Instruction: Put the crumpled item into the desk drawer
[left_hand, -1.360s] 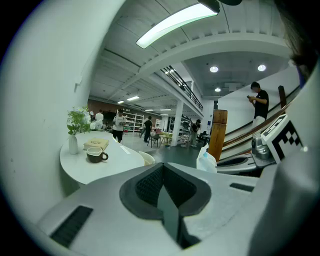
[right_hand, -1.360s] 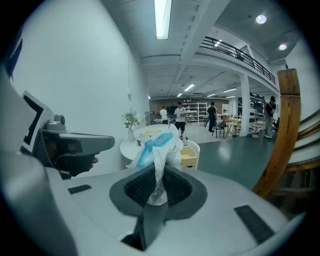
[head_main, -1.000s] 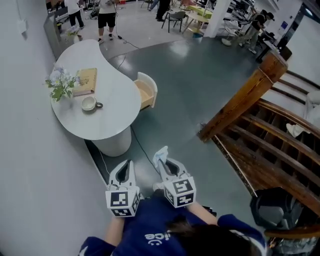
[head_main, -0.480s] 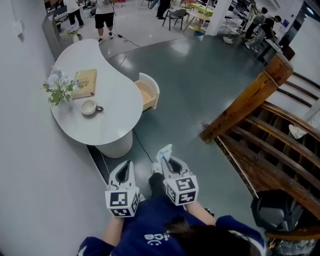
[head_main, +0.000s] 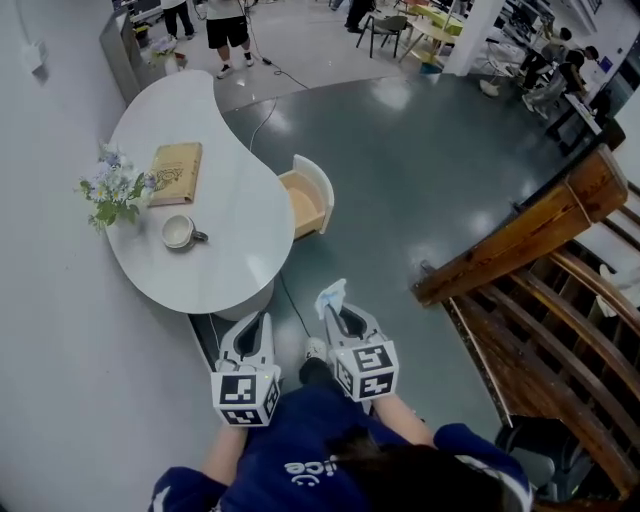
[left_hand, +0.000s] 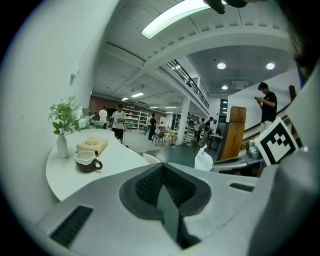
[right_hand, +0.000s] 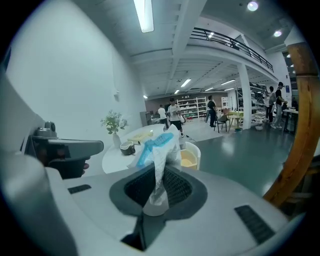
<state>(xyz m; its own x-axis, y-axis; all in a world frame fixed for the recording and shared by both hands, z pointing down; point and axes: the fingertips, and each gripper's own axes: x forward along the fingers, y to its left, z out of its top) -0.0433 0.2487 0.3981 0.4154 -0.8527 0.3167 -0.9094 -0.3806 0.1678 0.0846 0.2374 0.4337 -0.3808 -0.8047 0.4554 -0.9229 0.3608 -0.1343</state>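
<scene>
My right gripper (head_main: 336, 313) is shut on a crumpled white and blue wrapper (head_main: 330, 297), which sticks up from between its pads (right_hand: 159, 150). My left gripper (head_main: 254, 332) is held beside it, shut with nothing in it; its pads meet in the left gripper view (left_hand: 162, 187). The desk drawer (head_main: 306, 197) stands pulled open at the right side of the white curved desk (head_main: 230, 240), ahead of both grippers. Its pale wood inside looks empty (right_hand: 186, 159). Both grippers hang over the dark floor, a few steps short of the desk.
On the desk stand a vase of flowers (head_main: 108, 193), a mug (head_main: 180, 232) and a book (head_main: 178, 167). A wooden stair rail (head_main: 520, 235) runs along the right. A cable (head_main: 293, 305) lies on the floor by the desk base. People stand far back (head_main: 228, 22).
The view has shifted forward and the desk and open drawer now lie a little nearer. Both grippers keep their pose, the right still shut on the wrapper.
</scene>
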